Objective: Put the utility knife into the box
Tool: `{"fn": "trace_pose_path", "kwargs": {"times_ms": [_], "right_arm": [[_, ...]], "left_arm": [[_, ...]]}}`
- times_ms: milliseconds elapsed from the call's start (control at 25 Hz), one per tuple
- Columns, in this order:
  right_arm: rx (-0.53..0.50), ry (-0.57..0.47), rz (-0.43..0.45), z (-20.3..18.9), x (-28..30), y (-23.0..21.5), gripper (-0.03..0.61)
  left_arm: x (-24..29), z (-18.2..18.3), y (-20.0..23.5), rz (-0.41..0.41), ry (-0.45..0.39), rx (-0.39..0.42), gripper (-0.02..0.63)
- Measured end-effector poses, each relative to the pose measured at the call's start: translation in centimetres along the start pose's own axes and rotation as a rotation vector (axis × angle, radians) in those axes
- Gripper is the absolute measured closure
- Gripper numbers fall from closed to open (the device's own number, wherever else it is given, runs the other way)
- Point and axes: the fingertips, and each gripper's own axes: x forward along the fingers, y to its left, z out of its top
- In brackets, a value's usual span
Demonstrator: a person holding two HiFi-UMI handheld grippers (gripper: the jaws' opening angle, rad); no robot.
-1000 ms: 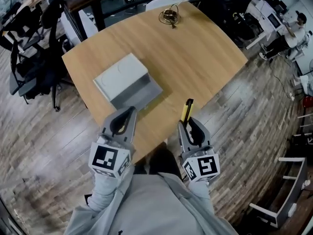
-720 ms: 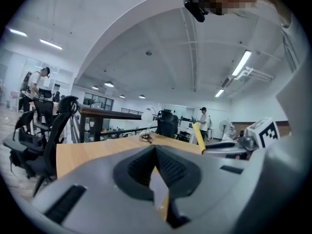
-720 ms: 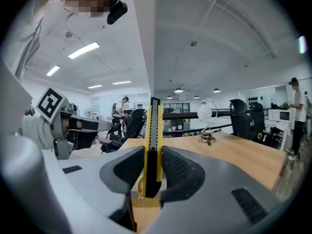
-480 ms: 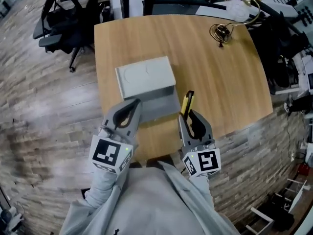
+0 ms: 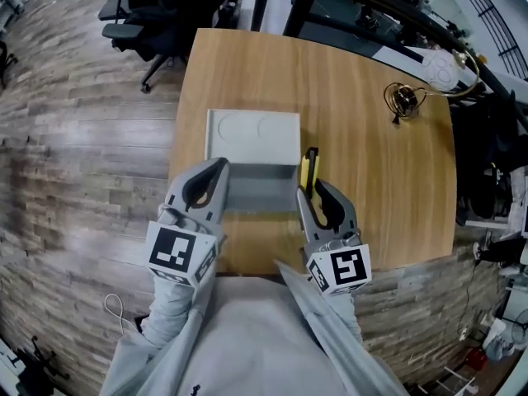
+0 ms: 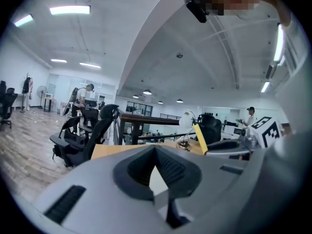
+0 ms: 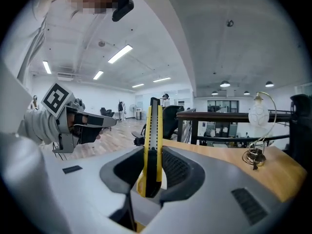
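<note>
A grey box [image 5: 252, 137] lies on the wooden table [image 5: 371, 180], straight ahead of me. Its far part is a pale panel with two round marks; its near part [image 5: 262, 195] is darker. My right gripper [image 5: 316, 186] is shut on a yellow and black utility knife [image 5: 308, 168], which sticks up and forward at the box's near right corner. In the right gripper view the knife [image 7: 152, 140] stands upright between the jaws of that gripper [image 7: 153, 155]. My left gripper [image 5: 220, 167] hovers shut and empty at the box's near left corner; its jaws [image 6: 156, 155] frame only the table.
A coil of wire with a small lamp [image 5: 404, 99] sits at the table's far right. Office chairs [image 5: 153, 11] stand beyond the far left corner. The table's near edge [image 5: 247, 271] runs just under my grippers. Wooden floor surrounds the table.
The view has swung round, so the box now lies square in front of me. Both grippers have come closer to it, one at each near corner. The knife stays clamped in the right gripper.
</note>
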Motion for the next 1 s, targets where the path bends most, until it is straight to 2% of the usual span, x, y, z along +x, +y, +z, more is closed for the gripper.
{"fn": "trace_pose_path", "kwargs": {"times_ms": [320,680,1000], "right_arm": [[-0.04,0.006,0.089,0.3,1.7,1.0,0.454],[-0.079,0.021,0.107,0.0,2.0,0.9,0.454],[-0.16,0.1,0.187,-1.8,4.3,2.0,0.454]], "left_arm": [[-0.9,0.1,1.7,0.084,0.005,-0.018,0.595],[-0.8,-0.3,1.3,0.055,0.012,-0.012,0.595],[-0.3,-1.4,1.6,0.033,0.038,0.009,0.595]]}}
